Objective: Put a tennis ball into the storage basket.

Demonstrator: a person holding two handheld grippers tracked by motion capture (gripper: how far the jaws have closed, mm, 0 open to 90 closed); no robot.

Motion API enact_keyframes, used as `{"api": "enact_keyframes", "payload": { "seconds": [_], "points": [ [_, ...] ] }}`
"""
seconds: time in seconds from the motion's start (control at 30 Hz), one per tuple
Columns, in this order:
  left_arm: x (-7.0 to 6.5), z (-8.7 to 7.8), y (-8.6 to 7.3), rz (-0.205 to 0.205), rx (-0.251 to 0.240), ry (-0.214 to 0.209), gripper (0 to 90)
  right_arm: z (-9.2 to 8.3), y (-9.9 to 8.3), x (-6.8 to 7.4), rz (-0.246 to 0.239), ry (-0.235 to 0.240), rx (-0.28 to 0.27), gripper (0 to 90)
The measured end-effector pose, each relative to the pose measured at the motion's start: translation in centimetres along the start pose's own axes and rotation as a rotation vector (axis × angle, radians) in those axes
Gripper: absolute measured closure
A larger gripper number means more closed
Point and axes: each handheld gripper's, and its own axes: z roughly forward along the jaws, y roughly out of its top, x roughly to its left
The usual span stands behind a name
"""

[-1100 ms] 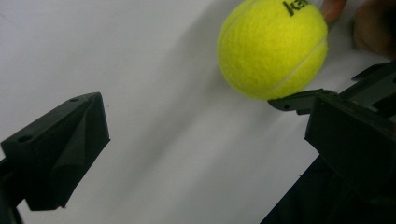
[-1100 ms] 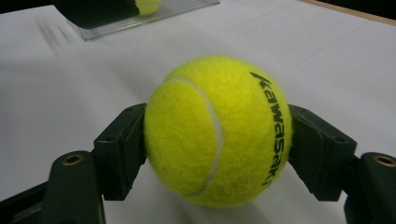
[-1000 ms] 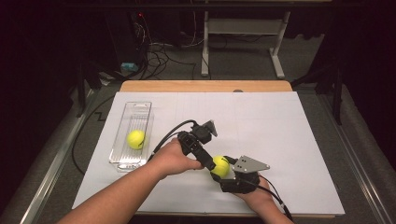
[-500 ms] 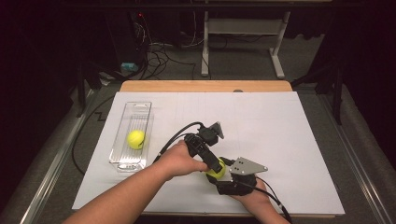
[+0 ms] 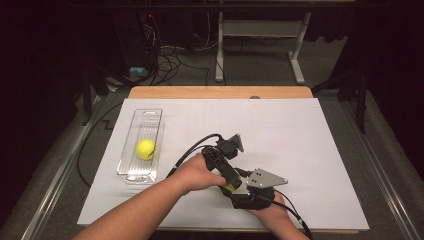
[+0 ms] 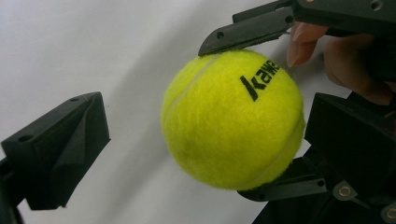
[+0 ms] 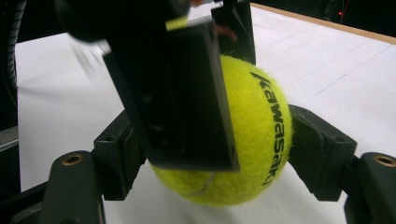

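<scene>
Tennis ball [image 6: 232,119]: near counter [image 5: 300,130] front edge, pinched between jaws of right claw [image 5: 235,190].
Left claw [image 6: 196,135]: jaws spread wide around ball, not yet closed.
Handover advice: close left squarely before right releases.
Nearby: second ball [image 5: 145,149] in clear tray [image 5: 131,170], well apart; nothing obstructs.

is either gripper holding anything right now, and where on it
The right gripper clamps a tennis ball across its two opposite sides. The left gripper straddles the same ball, jaws open, not gripping.
</scene>
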Motion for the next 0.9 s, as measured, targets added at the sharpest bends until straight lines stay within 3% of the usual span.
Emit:
{"api": "enact_keyframes", "payload": {
  "seconds": [0.17,0.37,0.43,0.63,0.77,0.83,0.9],
  "points": [
    [0.03,0.25,-0.02,0.001,-0.001,-0.021,6.0,-0.06,0.02,0.0,0.001,-0.002,-0.004,26.7],
    [0.07,0.13,-0.14,0.016,-0.001,-0.071,21.3,-0.06,0.04,0.03,0.018,-0.009,-0.006,26.7],
    [-0.01,0.12,-0.13,0.015,-0.002,-0.068,25.9,-0.01,0.01,-0.08,0.004,-0.01,-0.004,26.7],
    [-0.12,0.15,-0.16,0.016,0.003,-0.057,26.6,0.14,-0.06,-0.15,0.019,0.007,-0.004,25.2],
    [0.07,-0.09,-0.19,0.007,-0.007,-0.052,26.7,0.49,-0.17,-0.28,0.017,0.026,0.012,8.1],
    [0.31,-0.36,-0.27,0.002,-0.008,-0.04,26.7,0.69,-0.32,-0.27,0.012,0.014,0.026,0.0],
    [0.63,-0.67,-0.42,-0.004,-0.01,-0.031,26.7,0.74,-0.52,-0.36,0.015,0.018,0.035,0.0]
  ]
}}
